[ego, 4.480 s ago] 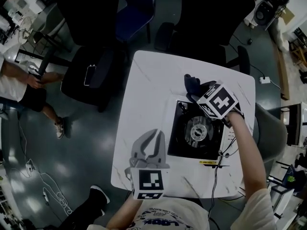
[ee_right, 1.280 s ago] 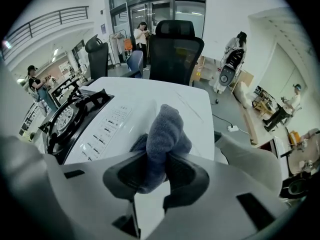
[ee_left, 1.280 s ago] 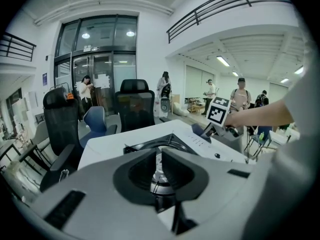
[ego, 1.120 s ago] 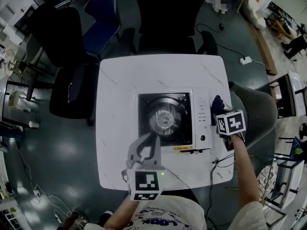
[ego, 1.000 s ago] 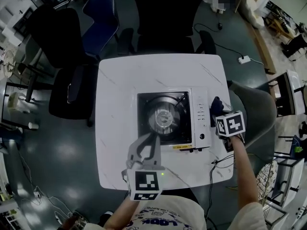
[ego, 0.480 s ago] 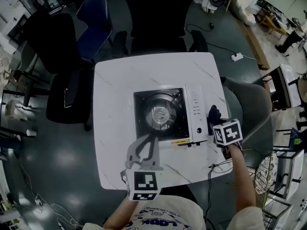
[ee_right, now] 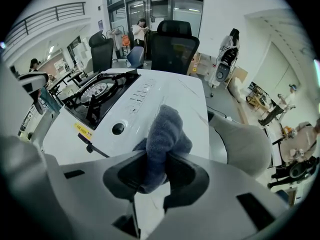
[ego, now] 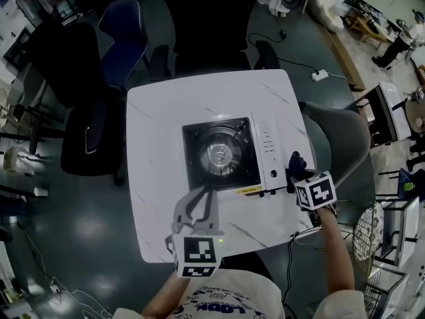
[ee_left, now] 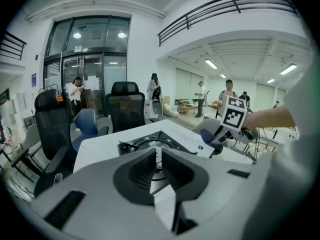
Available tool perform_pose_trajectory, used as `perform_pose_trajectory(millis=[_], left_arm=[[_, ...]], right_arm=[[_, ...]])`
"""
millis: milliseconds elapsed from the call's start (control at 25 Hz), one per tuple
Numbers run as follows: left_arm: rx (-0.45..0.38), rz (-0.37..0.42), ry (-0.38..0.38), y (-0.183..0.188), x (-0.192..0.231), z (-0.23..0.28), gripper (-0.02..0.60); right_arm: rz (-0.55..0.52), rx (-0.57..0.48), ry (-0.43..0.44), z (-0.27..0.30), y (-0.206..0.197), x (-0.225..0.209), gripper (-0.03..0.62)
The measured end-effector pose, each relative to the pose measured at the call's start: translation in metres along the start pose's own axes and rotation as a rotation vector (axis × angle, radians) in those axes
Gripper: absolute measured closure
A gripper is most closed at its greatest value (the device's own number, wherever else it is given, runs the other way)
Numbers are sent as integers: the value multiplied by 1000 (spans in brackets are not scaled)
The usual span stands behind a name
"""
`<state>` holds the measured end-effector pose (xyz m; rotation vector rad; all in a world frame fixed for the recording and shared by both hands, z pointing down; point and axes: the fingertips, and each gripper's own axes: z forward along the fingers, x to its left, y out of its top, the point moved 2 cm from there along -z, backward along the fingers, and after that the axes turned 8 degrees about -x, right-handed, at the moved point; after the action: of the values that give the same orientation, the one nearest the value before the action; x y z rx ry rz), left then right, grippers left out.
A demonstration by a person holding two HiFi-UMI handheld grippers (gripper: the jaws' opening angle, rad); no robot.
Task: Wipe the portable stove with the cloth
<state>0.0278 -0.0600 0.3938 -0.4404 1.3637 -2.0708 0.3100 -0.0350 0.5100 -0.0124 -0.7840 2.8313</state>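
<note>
Currently the right gripper (ee_right: 156,160) is clamped on a bunched blue cloth (ee_right: 163,134), just beside the right near corner of the stove (ego: 226,155), which sits mid-table (ego: 149,118). The left gripper (ee_left: 157,160) hangs over the table near the stove's near edge, its 2 jaws together on nothing. With nothing bracing the stove, a firm wipe could shove it across the smooth top. The cloth might also snag the knob (ee_right: 118,129) or the burner grate.
</note>
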Motion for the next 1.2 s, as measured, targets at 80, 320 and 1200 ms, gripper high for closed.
perform_pose_trajectory(millis=[80, 320, 1200], left_arm=[[-3, 0, -2, -1, 2, -3, 537], [-14, -4, -3, -2, 10, -9, 537], [-17, -55, 111, -18, 52, -44, 537]], right_arm=[[-9, -13, -6, -9, 0, 3, 485], [-7, -112, -5, -47, 16, 26, 484], [-142, -94, 270, -10, 7, 209, 484]])
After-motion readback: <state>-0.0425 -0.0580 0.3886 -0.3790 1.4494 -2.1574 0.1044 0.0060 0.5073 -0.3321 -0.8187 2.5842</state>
